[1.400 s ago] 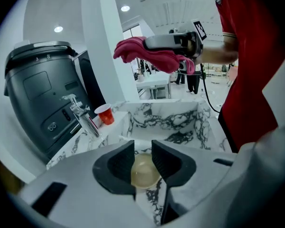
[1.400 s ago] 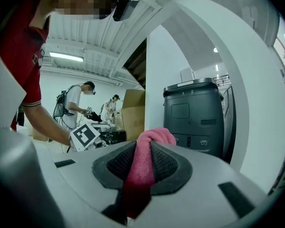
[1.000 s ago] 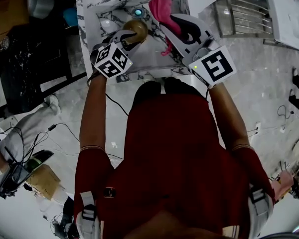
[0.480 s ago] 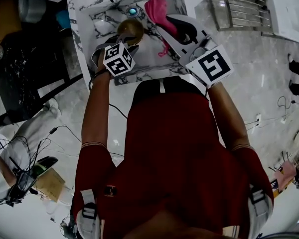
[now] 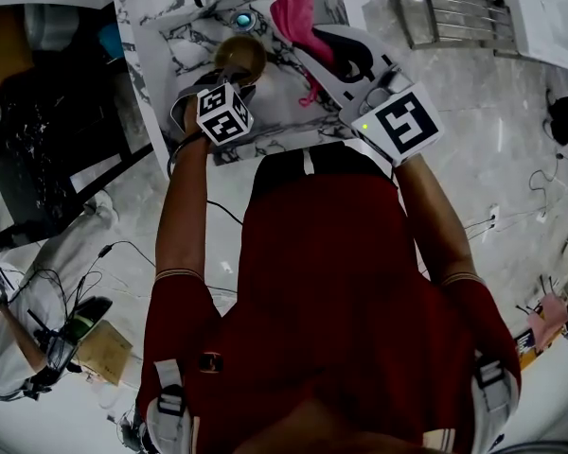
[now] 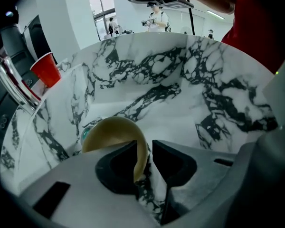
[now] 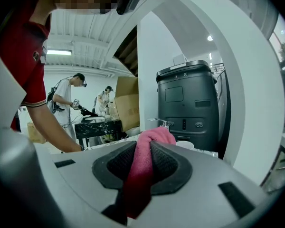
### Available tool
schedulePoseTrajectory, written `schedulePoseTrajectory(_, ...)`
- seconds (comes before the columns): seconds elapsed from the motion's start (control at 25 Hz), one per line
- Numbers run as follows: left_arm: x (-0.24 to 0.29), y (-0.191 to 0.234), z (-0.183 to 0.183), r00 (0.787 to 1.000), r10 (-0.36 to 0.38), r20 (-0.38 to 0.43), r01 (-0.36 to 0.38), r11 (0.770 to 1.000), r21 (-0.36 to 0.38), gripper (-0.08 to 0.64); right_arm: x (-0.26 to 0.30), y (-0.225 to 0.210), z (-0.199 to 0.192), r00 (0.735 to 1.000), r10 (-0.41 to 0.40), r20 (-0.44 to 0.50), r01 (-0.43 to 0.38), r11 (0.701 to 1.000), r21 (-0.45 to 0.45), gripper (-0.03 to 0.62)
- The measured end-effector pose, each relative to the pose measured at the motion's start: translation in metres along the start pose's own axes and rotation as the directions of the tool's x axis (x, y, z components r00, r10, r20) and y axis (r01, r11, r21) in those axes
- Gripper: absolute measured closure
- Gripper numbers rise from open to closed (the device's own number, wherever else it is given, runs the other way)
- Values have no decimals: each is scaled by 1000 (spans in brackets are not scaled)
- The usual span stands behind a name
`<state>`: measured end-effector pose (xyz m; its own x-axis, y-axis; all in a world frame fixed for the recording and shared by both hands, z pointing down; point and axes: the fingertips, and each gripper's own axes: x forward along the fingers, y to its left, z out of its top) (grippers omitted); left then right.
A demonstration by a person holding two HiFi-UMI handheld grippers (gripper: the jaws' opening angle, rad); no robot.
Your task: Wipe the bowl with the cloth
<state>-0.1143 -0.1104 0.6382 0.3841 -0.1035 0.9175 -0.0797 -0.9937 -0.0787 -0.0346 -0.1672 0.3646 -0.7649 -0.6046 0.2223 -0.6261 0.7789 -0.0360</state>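
A tan bowl hangs tilted in the white marble sink, just above the basin floor. My left gripper is shut on its near rim. In the left gripper view the bowl has its thin rim caught between the dark pads. The jaws of the left gripper have just been closing a little on that rim. My right gripper hovers over the sink's right side, shut on a pink cloth. The cloth hangs down between that gripper's pads.
A teal drain sits on the sink floor just beyond the bowl. A red cup and a chrome tap stand at the sink's left edge. A dark machine and people are in the background; cables lie on the floor.
My left gripper has come down into the sink with the bowl still in it. The right gripper and the cloth have stayed where they were.
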Motion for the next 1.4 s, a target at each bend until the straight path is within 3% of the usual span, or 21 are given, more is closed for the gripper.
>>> schedulePoseTrajectory(0.28,2,2,-1,1000,20,0,-20,1000,-7,524,-2,0,-1,1000,-3,3,3,1000,1,506)
schedulePoseTrajectory(0.6,-6,10,3,998,54,40,-51,996,-69,538,-6,-2,-1,1000,-3,6,3,1000,1,506)
schedulePoseTrajectory(0.96,-27,26,20,976,104,190,-64,977,-203,545,-8,-1,-1,1000,1,9,-1,1000,-2,506)
schedulePoseTrajectory(1.2,-57,37,43,933,133,334,-25,950,-311,545,-8,-2,2,1000,9,22,-9,1000,-5,506)
schedulePoseTrajectory(1.32,-83,46,61,892,163,422,0,933,-361,545,-9,-2,5,999,17,32,-17,1000,-10,506)
schedulePoseTrajectory(1.4,-104,52,73,853,181,490,33,917,-397,545,-11,-2,10,999,22,43,-22,1000,-13,506)
